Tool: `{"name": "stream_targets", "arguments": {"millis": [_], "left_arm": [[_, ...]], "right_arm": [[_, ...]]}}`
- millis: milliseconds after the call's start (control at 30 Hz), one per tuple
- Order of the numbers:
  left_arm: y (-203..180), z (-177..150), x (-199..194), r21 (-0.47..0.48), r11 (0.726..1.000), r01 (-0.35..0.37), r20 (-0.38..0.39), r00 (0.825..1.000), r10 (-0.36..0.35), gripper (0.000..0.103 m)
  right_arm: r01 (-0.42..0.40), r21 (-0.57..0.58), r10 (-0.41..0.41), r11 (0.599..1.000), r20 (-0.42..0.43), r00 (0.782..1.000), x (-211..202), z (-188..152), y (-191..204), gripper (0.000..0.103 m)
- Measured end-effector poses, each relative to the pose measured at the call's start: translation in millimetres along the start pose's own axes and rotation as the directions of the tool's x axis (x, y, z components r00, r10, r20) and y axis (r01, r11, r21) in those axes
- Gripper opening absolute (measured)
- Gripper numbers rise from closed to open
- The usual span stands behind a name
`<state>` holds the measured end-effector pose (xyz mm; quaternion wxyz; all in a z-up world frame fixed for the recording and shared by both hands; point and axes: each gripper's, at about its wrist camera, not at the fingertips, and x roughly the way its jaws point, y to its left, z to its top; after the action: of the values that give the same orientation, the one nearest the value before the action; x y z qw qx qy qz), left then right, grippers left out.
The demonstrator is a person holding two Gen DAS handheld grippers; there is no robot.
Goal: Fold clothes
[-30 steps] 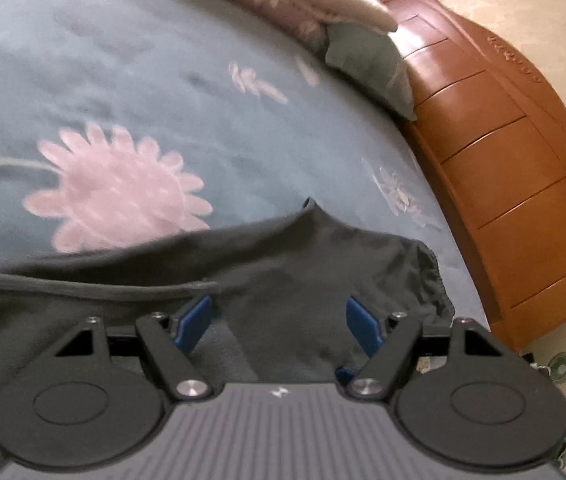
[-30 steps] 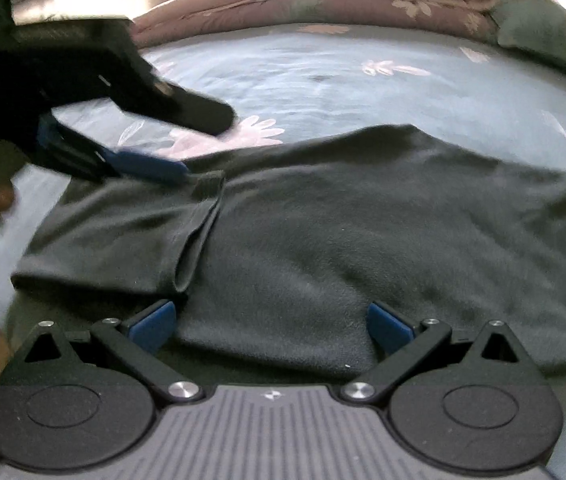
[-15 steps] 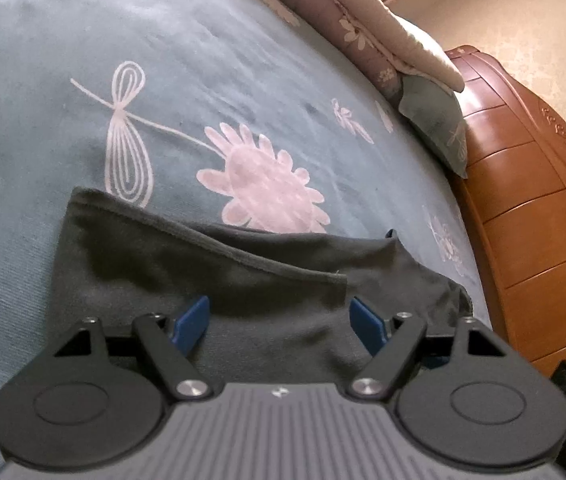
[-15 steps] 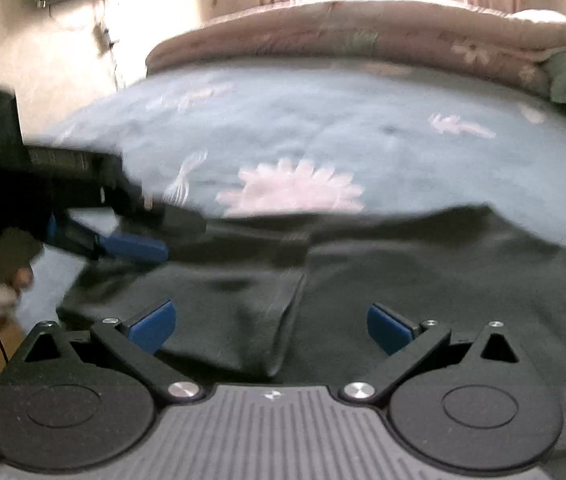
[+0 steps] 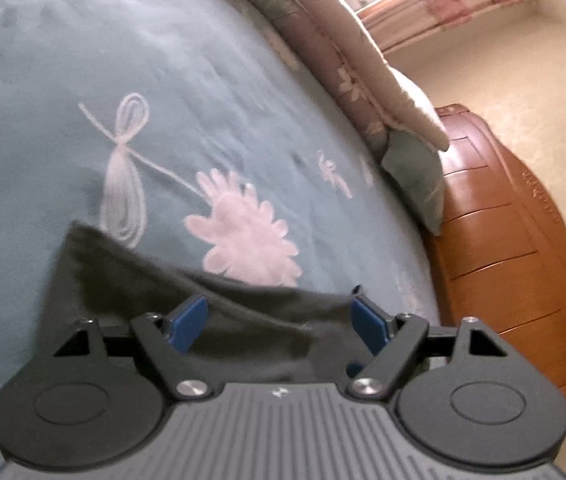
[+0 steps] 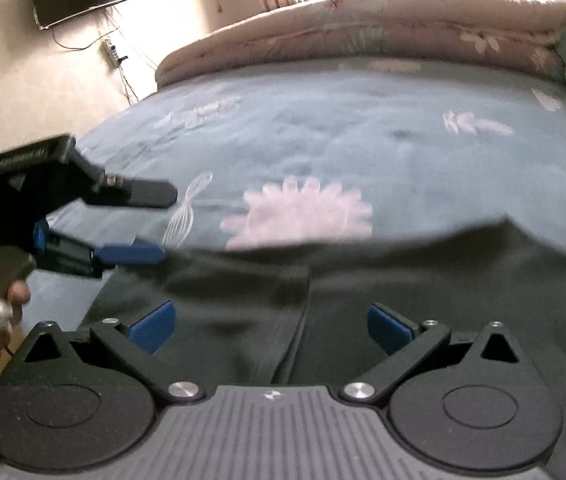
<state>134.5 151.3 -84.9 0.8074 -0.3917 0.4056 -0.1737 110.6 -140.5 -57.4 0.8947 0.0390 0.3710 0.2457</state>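
The garment (image 6: pixel 423 276) is plain dark charcoal grey, with no print that shows. The bedspread (image 5: pixel 63 92) under it is dull teal-blue, patterned with pale pink daisy-like flowers (image 5: pixel 249 236) and thin whitish outline figures, one looped like a dragonfly (image 5: pixel 125 176). The quilt (image 6: pixel 383 28) rolled along the far edge is dusty pink with faded green and cream leaf sprigs. The pillow (image 5: pixel 417 176) is muted grey-green. The headboard (image 5: pixel 511 248) is glossy orange-brown wood. Both grippers, left (image 5: pixel 279 322) and right (image 6: pixel 269 328), are matt black with bright blue pads (image 5: pixel 187 322), over a ribbed grey body. The walls are cream, the curtains (image 5: pixel 443 0) pink-striped.
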Motion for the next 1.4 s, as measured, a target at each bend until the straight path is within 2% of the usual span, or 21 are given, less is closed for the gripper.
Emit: {"name": "stream_targets", "arguments": {"millis": [100,200,233,300,400,500,567,667,767,900,1033,1133,1267,1400], "left_arm": [[8,0,13,-0.037,0.999,-0.034,-0.015,0.999,0.034,0.080],[15,0,17,-0.058,0.998,-0.029,-0.011,1.000,0.029,0.080],[16,1,18,-0.059,0.998,-0.026,-0.009,1.000,0.025,0.080],[18,2,20,-0.063,0.998,-0.021,-0.007,1.000,0.021,0.080],[20,5,20,-0.076,0.997,-0.015,-0.011,1.000,0.014,0.080],[22,5,19,-0.082,0.997,-0.006,-0.014,1.000,0.005,0.080],[23,5,19,-0.080,0.997,-0.002,-0.014,1.000,0.001,0.080],[24,6,19,-0.080,0.997,0.000,-0.014,1.000,-0.001,0.080],[23,7,19,-0.076,0.997,0.001,-0.021,1.000,-0.002,0.080],[22,8,19,-0.064,0.998,-0.004,-0.026,1.000,0.003,0.080],[23,7,17,-0.075,0.997,-0.010,-0.020,1.000,0.009,0.080],[21,7,15,-0.085,0.996,-0.020,-0.015,1.000,0.019,0.080],[3,6,4,-0.026,0.998,-0.064,-0.002,0.998,0.064,0.079],[-18,-3,-8,0.074,0.994,-0.083,-0.009,0.996,0.084,0.079]], "right_arm": [[-0.025,-0.018,0.025,1.000,-0.007,1.000,23,14,-8,0.103],[-0.020,0.012,0.021,1.000,-0.076,0.997,58,17,-23,0.103],[-0.022,-0.004,0.022,1.000,-0.047,0.999,62,18,-25,0.103],[-0.035,-0.011,0.034,0.999,-0.040,0.999,69,24,-29,0.103],[-0.046,0.049,0.049,0.998,-0.047,0.998,63,33,-40,0.103],[0.010,0.091,-0.007,0.996,-0.030,1.000,47,31,-50,0.103],[0.028,0.120,-0.025,0.992,-0.028,0.999,52,29,-63,0.103],[0.018,0.149,-0.016,0.989,-0.011,1.000,64,32,-76,0.103],[0.036,0.178,-0.036,0.983,0.002,0.999,51,38,-80,0.103],[0.077,0.178,-0.084,0.981,0.034,0.996,25,28,-83,0.103],[0.105,0.180,-0.107,0.978,0.003,0.994,46,27,-97,0.103],[0.132,0.104,-0.131,0.986,-0.014,0.991,57,33,-94,0.103],[0.123,0.088,-0.119,0.988,-0.047,0.992,26,26,-83,0.103],[0.187,0.086,-0.181,0.979,-0.070,0.981,-22,-14,-79,0.103]]}}
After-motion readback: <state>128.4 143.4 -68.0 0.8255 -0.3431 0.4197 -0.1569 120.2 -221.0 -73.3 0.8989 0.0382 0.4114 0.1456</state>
